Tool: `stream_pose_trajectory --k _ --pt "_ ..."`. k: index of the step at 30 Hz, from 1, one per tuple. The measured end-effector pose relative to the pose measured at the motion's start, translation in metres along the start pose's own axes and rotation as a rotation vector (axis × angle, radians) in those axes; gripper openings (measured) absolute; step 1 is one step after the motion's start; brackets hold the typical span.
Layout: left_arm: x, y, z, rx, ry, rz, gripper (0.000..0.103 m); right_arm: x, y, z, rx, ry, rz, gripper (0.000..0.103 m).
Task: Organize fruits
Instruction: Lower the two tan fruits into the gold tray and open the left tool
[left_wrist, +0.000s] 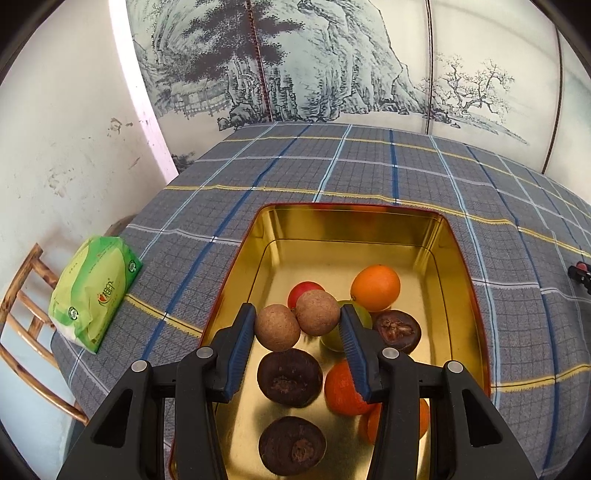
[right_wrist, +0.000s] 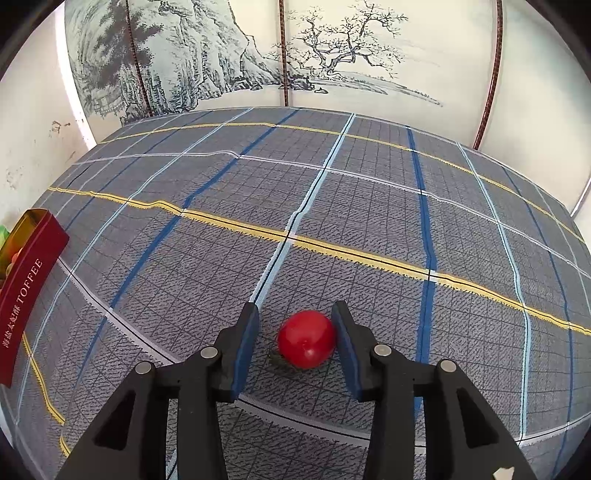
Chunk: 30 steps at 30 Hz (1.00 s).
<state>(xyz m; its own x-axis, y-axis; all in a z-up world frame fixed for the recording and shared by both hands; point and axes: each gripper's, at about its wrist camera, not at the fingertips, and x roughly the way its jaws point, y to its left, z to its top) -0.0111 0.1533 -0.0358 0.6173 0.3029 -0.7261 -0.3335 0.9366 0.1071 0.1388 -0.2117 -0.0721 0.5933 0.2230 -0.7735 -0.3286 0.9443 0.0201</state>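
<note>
Most of the fruit is already inside the gold tin (left_wrist: 458, 258), which sits on the checked tablecloth (left_wrist: 295, 166). In it lie an orange (left_wrist: 376, 287), a small red fruit (left_wrist: 301, 290), a green fruit (left_wrist: 364, 314) that is half hidden, three dark brown dried-looking fruits (left_wrist: 290, 376) and more orange ones low at the right. The left gripper (left_wrist: 297, 325) hangs over the tin with its jaws partly closed on a pair of brown longans (left_wrist: 297, 323), squeezed between the blue pads (they look joined together). These two likely only need to be let go. Over on the open cloth, the right gripper (right_wrist: 295, 338) sits around a red cherry tomato (right_wrist: 306, 339). Its jaws are a little open: one pad is right at the fruit, the other has a gap, so it has no hold. This tomato rests on the cloth, well apart from the red TOFFEE side of the tin at the left edge. It looks like the last piece left out.
</note>
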Motion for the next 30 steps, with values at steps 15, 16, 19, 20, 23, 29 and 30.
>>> stream_pose_trajectory --k 15,16,19,20,23,29,30 --pt "0.007 -0.004 0.001 0.052 -0.023 0.062 0.049 0.0 0.002 0.0 -0.008 0.001 0.003 0.043" --pt "0.007 -0.004 0.001 0.055 -0.021 0.067 0.049 0.0 0.002 0.0 -0.007 0.001 0.004 0.044" --pt "0.005 -0.002 0.0 0.052 -0.022 0.076 0.049 -0.001 0.002 0.0 -0.008 0.001 0.006 0.044" --pt "0.001 -0.001 0.0 0.044 -0.025 0.075 0.049 -0.001 0.002 0.0 -0.008 0.001 0.006 0.044" --pt "-0.009 0.001 -0.003 0.034 -0.034 0.067 0.049 -0.001 0.003 0.0 -0.01 0.002 0.007 0.045" --pt "-0.031 0.003 -0.01 0.04 -0.051 0.057 0.053 -0.001 0.003 -0.001 -0.015 0.003 0.005 0.047" --pt "-0.034 0.004 -0.01 0.038 -0.052 0.054 0.053 -0.001 0.003 -0.001 -0.016 0.003 0.005 0.047"
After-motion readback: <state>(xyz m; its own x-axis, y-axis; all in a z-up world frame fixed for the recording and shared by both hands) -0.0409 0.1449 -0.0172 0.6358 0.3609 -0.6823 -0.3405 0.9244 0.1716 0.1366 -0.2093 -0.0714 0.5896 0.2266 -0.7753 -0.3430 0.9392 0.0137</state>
